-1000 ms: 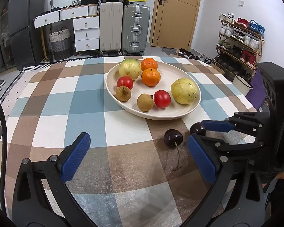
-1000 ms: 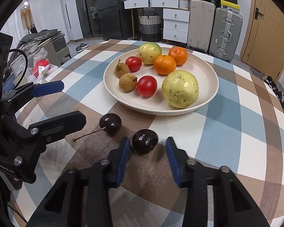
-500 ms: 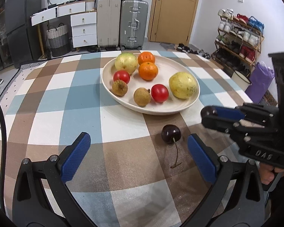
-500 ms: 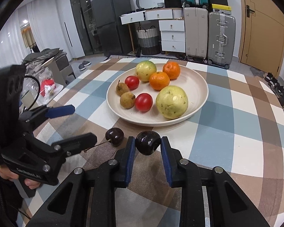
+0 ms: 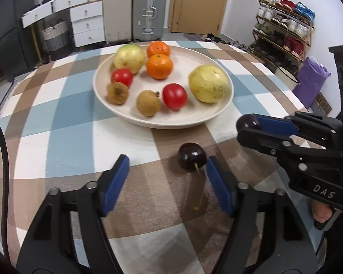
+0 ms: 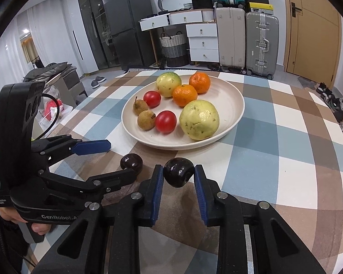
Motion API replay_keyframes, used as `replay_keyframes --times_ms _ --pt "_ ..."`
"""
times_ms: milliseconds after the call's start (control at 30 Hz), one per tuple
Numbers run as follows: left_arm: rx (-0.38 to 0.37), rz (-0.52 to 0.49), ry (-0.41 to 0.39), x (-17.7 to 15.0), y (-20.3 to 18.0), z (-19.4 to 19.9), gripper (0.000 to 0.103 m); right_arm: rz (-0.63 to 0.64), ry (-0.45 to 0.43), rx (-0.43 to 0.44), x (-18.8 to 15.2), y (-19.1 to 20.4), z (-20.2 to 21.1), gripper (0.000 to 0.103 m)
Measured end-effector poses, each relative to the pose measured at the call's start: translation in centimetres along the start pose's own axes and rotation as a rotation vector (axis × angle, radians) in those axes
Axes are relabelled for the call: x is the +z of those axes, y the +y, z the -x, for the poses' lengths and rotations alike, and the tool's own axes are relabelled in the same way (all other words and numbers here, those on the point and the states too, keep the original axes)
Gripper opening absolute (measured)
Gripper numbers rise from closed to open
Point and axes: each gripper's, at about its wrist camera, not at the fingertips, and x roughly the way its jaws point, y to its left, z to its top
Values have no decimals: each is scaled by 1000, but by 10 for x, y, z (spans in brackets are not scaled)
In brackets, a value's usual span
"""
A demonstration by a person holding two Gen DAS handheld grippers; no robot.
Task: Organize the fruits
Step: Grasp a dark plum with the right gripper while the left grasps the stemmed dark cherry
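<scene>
A: Which way does the loose cherry [image 5: 191, 156] lie from the left gripper [image 5: 167, 182]?

B: Ahead of it and off to the gripper's right, on a brown check of the table [image 5: 75, 137], close to the inner face of the right-hand finger. The jaws stand wide apart with nothing between them. The cherry's stem points back toward the gripper, lying along the cloth under that finger, so the long axis runs roughly with the fingers, not across them.

A: And the right gripper [image 6: 178, 178]?

B: Its blue pads are closed on a second dark cherry [image 6: 178, 174], held clear of the table, just short of the near rim of the plate [image 6: 231, 105].

A: So which is nearer the loose one?

B: The left. From the right wrist camera that cherry [image 6: 131, 162] sits between the left gripper's fingers, near the plate's front edge but not touching it.

A: What is in the plate?

B: Two oranges [image 6: 185, 94], two yellow-green round fruits [image 6: 199, 119], two red ones [image 6: 165, 121], and two small brown ones [image 6: 146, 119]. No cherries in it yet.

A: The next move?

B: Probably the left gripper shifts right to centre the cherry before closing; otherwise the right-hand finger may nudge it away.
</scene>
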Motion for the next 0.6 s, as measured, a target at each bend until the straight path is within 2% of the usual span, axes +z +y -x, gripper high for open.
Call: replay_keyframes --times_ms 100,200,400,600 --pt "-7 -17 -1 2 -6 -3 48 3 0 -5 0 0 -1 28" --pt "-50 -36 -1 3 -11 -4 23 9 -7 -10 -1 1 1 28" --pt "-59 -33 -55 1 -9 8 24 -6 -15 -5 -2 -3 3 28" --pt "-62 21 -96 -3 5 21 24 -13 -31 0 -1 -5 6 28"
